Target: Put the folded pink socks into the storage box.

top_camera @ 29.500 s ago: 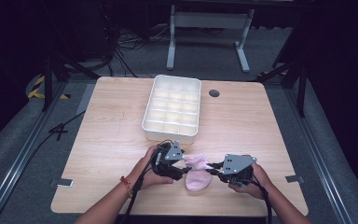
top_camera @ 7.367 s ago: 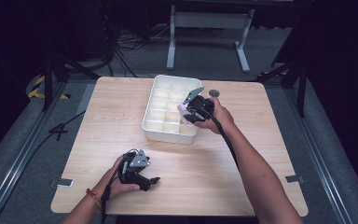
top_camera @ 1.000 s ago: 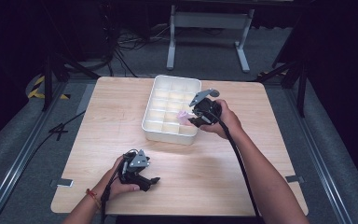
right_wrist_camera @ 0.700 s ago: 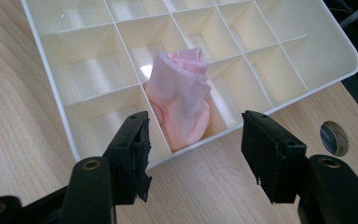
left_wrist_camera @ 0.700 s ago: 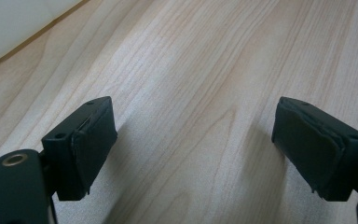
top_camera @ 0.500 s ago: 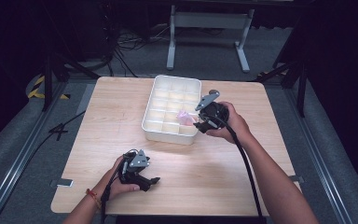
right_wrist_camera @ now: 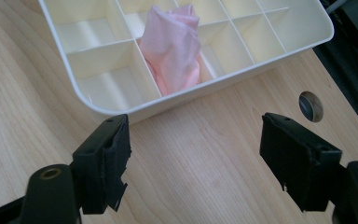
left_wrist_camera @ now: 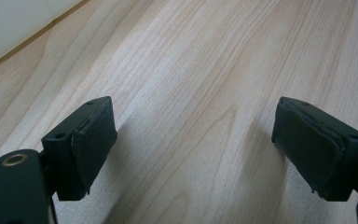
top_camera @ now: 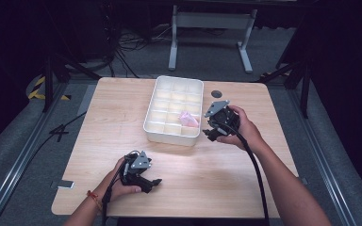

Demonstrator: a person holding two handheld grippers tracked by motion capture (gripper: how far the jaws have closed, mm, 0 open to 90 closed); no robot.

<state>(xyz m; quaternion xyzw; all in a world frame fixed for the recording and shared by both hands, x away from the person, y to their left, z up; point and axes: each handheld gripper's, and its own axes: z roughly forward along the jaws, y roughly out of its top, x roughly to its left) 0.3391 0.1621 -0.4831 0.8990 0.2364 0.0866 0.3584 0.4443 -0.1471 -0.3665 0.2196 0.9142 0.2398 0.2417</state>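
Light from above makes the desk (top_camera: 122,113) bright, while the room around it is very dark. My fingers (left_wrist_camera: 91,140) throw soft shadows and look slightly blurred.

The table (top_camera: 122,117) is pale wood with a fine straight grain and a smooth, faintly satin finish, and the divided tray (right_wrist_camera: 200,91) at its far middle looks like cream plastic, smooth and softly glossy on its rim. In one of its right-hand compartments sits a pink cloth (right_wrist_camera: 175,46), thin, matt and softly creased. The right gripper (right_wrist_camera: 196,161) and the left gripper (left_wrist_camera: 196,149) carry matt black pads, rubbery-looking (slightly ragged at the edges), while the floor (top_camera: 23,155) around the table is rough grey carpet.
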